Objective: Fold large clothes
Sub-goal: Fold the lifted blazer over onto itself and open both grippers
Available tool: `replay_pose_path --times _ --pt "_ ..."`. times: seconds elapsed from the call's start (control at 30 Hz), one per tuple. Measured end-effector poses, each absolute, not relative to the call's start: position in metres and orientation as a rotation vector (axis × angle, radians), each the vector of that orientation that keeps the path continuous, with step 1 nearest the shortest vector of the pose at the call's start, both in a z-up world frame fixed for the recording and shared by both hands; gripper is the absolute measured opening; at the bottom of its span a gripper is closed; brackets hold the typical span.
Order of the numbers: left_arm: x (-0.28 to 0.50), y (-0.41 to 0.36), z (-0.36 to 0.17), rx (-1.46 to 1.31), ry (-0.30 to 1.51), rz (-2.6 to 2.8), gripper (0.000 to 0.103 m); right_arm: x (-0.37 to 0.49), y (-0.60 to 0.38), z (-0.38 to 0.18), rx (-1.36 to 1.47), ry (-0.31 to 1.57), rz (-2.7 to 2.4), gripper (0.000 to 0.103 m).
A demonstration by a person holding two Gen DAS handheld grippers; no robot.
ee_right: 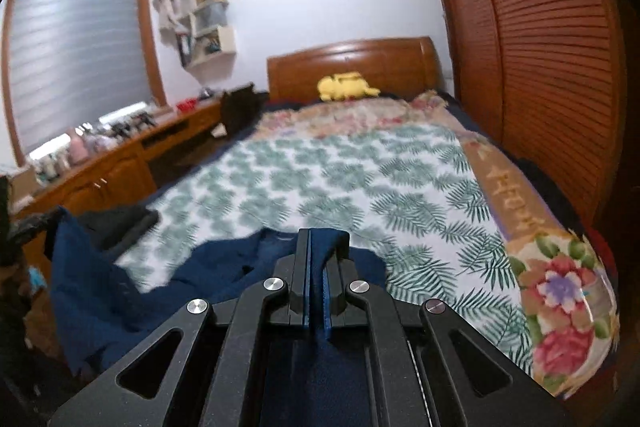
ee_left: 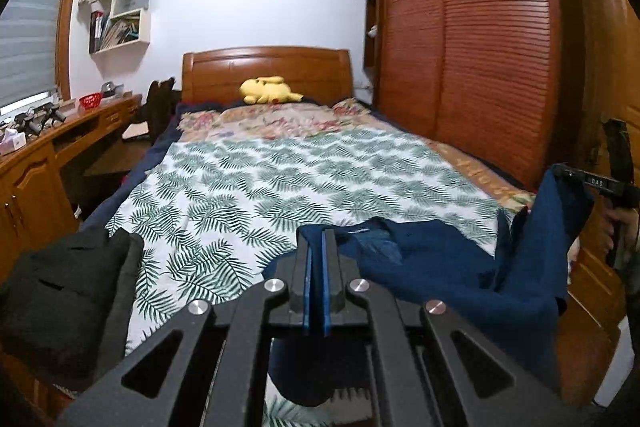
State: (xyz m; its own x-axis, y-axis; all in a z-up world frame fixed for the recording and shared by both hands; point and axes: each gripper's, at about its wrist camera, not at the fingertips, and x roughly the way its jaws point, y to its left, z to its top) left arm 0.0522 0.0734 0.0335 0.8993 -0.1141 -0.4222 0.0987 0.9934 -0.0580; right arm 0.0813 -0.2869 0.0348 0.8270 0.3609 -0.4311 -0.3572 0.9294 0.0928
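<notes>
We hold both grippers level: left gripper [ee_left: 317, 239] and right gripper [ee_right: 319, 239] each pinch the dark blue fabric garment [ee_left: 440, 267] above the leaf-print bedsheet [ee_left: 260, 179].

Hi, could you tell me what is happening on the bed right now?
A person holds a gripper in each hand, and both are clamped on a dark blue garment at the foot of the bed. The left gripper and right gripper each pinch part of it, so it hangs between them, not yet folded. A black garment lies beside it.
</notes>
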Motion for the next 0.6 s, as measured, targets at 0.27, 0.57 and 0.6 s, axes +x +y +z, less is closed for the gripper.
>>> replay_pose_path --times 0.27,0.57,0.6 --pt "0.144 0.07 0.016 -0.032 0.448 -0.048 0.001 0.184 -0.266 -0.002 -0.054 0.471 0.301 0.002" --pt "0.192 0.066 -0.023 -0.056 0.494 -0.075 0.002 0.25 -0.251 -0.06 -0.105 0.609 0.185 0.006" --pt "0.192 0.067 -0.025 -0.06 0.5 -0.082 0.003 0.251 -0.249 -0.064 -0.108 0.614 0.182 0.009"
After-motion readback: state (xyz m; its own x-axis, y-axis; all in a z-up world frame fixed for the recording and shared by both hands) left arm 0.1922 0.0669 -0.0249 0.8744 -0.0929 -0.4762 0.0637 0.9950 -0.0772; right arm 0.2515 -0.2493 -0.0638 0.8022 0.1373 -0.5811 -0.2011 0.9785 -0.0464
